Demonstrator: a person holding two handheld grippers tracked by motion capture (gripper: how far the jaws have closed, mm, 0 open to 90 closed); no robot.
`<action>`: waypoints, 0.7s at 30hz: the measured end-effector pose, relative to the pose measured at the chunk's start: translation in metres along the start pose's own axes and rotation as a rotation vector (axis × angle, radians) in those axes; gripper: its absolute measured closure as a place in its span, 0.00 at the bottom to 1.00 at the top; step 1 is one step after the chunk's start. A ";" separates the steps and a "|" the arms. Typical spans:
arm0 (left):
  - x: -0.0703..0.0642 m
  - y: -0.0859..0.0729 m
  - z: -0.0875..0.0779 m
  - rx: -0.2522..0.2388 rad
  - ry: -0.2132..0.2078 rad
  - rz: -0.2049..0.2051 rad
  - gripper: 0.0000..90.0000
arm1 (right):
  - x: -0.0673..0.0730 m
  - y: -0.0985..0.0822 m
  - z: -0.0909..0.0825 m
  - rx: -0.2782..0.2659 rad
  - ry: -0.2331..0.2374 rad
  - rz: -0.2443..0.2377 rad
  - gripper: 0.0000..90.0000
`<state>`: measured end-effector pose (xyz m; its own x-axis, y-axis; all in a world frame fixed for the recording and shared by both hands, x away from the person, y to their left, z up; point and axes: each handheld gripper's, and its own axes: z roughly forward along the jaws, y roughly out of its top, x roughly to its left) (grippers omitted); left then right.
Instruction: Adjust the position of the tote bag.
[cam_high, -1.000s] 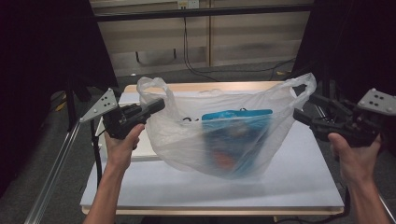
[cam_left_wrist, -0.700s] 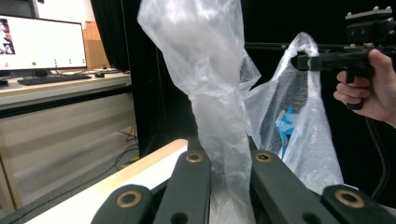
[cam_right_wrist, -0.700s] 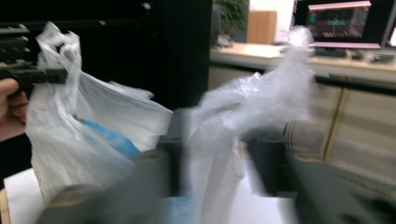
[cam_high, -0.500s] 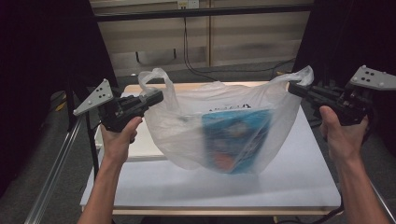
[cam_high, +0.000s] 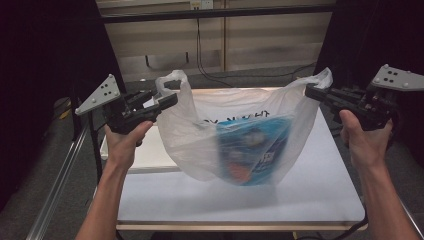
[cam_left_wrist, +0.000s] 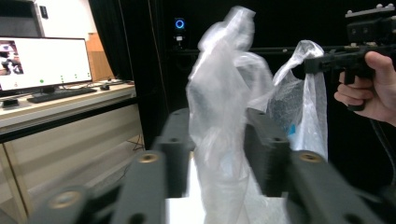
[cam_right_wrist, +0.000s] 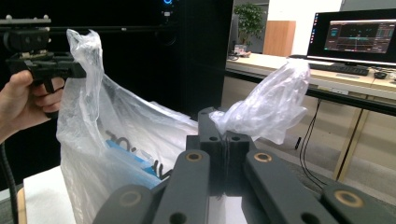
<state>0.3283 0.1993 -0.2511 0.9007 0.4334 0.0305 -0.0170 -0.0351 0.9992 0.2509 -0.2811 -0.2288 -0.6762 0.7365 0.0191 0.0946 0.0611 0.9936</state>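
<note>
Item: translucent white plastic bag (cam_high: 220, 135), printed lettering on its face, lifted off the white counter (cam_high: 310, 200) and hanging between the two grippers above the counter's middle.
Contents: blue packet (cam_high: 252, 152), sagging toward the bag's 5 o'clock corner; its weight pulls the film taut along the top edge. Print too blurred to read.
Left gripper (cam_high: 172, 101): at 9 o'clock of the bag, pointing toward 3 o'clock. Its jaws have just been opening; in the left gripper view the left handle (cam_left_wrist: 224, 107) stands between the pads with a gap on each side, so the hold looks slack or released.
Right gripper (cam_high: 311, 91): at 2 o'clock of the bag, jaws pinched tight on the right handle (cam_right_wrist: 268, 105), which bunches out just past the tips in the right gripper view.
Hands: left hand (cam_high: 125, 142) and right hand (cam_high: 362, 140) held wide apart, likely to stretch the mouth open and keep the load level.
Judged step: bag raised by both handles; with the left hold loosening, that side may drop and tip the packet.
Surroundings: monitor (cam_left_wrist: 44, 63) on a desk; second monitor (cam_right_wrist: 355, 37) beyond the right handle.
</note>
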 end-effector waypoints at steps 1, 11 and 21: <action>0.000 0.001 0.002 0.014 0.013 0.004 0.58 | 0.000 0.000 0.000 0.001 -0.001 -0.002 1.00; -0.001 0.004 -0.004 0.076 0.009 0.007 1.00 | -0.002 0.000 -0.008 0.030 -0.021 -0.012 1.00; 0.000 0.002 -0.016 0.120 0.045 0.003 1.00 | -0.005 -0.001 -0.024 0.086 -0.127 -0.016 1.00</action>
<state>0.3210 0.2139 -0.2489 0.8803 0.4729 0.0369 0.0350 -0.1423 0.9892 0.2366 -0.3017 -0.2272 -0.5804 0.8142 -0.0163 0.1507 0.1271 0.9804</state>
